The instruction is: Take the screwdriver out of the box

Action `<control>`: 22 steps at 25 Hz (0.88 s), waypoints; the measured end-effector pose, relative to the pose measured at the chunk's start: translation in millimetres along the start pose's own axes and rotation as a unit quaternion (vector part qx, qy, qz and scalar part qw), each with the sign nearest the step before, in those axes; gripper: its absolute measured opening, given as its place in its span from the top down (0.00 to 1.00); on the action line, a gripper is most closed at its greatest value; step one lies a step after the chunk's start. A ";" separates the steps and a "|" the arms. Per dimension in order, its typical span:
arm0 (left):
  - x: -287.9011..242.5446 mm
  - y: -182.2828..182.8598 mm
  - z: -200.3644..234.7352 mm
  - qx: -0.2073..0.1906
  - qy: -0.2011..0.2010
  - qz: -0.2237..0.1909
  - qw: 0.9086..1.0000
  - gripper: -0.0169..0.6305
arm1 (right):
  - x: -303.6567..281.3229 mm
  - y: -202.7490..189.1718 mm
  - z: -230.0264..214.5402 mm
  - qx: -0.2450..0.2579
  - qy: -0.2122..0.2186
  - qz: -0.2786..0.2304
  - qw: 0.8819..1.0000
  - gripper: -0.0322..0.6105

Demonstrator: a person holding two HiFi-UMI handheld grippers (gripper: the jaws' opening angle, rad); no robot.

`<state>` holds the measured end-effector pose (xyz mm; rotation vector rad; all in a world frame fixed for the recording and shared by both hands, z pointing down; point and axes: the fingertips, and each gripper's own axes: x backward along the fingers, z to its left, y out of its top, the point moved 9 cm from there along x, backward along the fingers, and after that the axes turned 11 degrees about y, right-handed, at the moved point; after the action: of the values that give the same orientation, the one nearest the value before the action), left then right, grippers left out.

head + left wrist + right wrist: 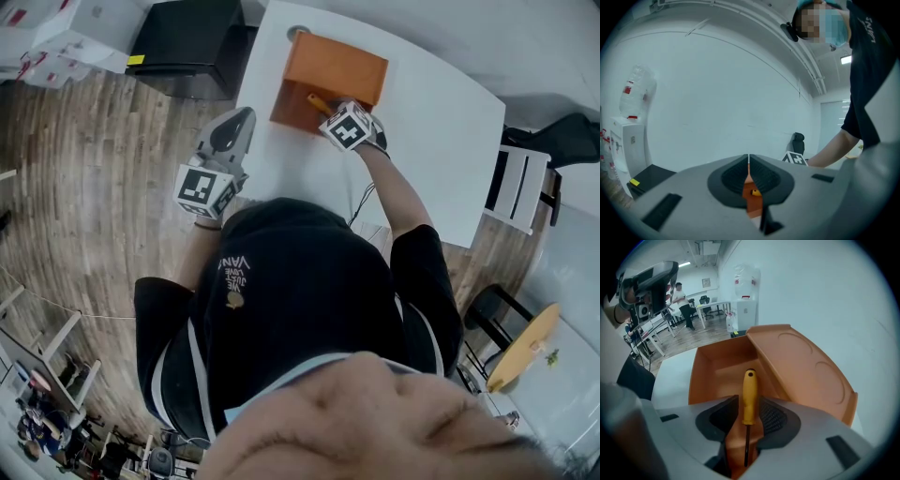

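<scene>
An orange box (pixel 328 75) stands open on the white table (pixel 431 141), its lid (pixel 801 366) tipped back to the right. A screwdriver with a yellow handle (pixel 749 387) and a dark shaft lies lengthwise between the jaws of my right gripper (pixel 749 401), handle end over the box's inside. A thin gap shows beside the handle, so the jaws stand open around it. From the head view the handle (pixel 319 101) pokes out past the right gripper (pixel 328 111) at the box's near edge. My left gripper (pixel 242 120) hangs over the table's left edge, shut and empty (pixel 748 159).
A black cabinet (pixel 187 42) stands beyond the table's far left corner. A white chair (pixel 516 187) is at the table's right side. A water dispenser (pixel 745 296) stands behind the box. Wooden floor (pixel 84 187) lies to the left.
</scene>
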<state>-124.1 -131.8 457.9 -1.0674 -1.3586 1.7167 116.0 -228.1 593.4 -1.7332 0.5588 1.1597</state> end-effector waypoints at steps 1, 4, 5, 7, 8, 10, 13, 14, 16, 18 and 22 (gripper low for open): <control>0.2 0.3 -0.1 0.001 0.002 0.000 1.000 0.95 | -1.9 0.1 -0.8 0.002 0.002 0.007 1.000 0.75; 1.9 -0.4 -0.4 0.002 0.006 0.003 1.000 0.95 | -6.9 0.4 -3.2 0.013 0.003 0.021 1.000 0.75; 2.2 -0.6 -0.4 0.002 0.007 0.002 1.000 0.95 | -8.5 0.0 -3.9 0.016 0.005 0.027 0.999 0.75; 2.1 -0.9 0.0 0.002 0.008 0.001 1.000 0.95 | -11.1 -0.7 -5.6 0.020 0.008 0.041 0.999 0.75; 2.3 -0.5 0.2 0.002 0.010 0.001 1.000 0.95 | -12.0 -0.9 -6.2 0.021 0.009 0.048 0.999 0.75; 3.3 0.3 0.4 0.002 0.011 0.001 1.000 0.95 | -12.7 -0.7 -6.9 0.021 0.011 0.058 0.998 0.74; 5.2 0.2 0.8 0.003 0.014 0.003 1.000 0.95 | -12.0 1.7 -7.0 0.022 0.012 0.066 0.998 0.74; 5.6 0.1 1.0 0.004 0.016 0.006 1.000 0.95 | -11.9 2.9 -6.5 0.025 0.010 0.070 0.997 0.74; 5.8 0.2 0.7 0.006 0.017 0.007 1.000 0.95 | -12.1 5.4 -4.6 0.034 0.005 0.080 0.996 0.73; 5.6 0.3 1.2 0.007 0.016 0.005 1.000 0.95 | -13.5 8.1 -2.8 0.041 -0.002 0.091 0.995 0.73; 6.7 -2.2 3.4 0.004 0.015 0.003 1.000 0.95 | -16.8 10.6 -2.1 0.028 -0.003 0.103 0.994 0.75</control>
<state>-130.0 -126.7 459.3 -1.0902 -1.3307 1.7032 101.2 -236.9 603.8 -1.6519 0.7738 1.2785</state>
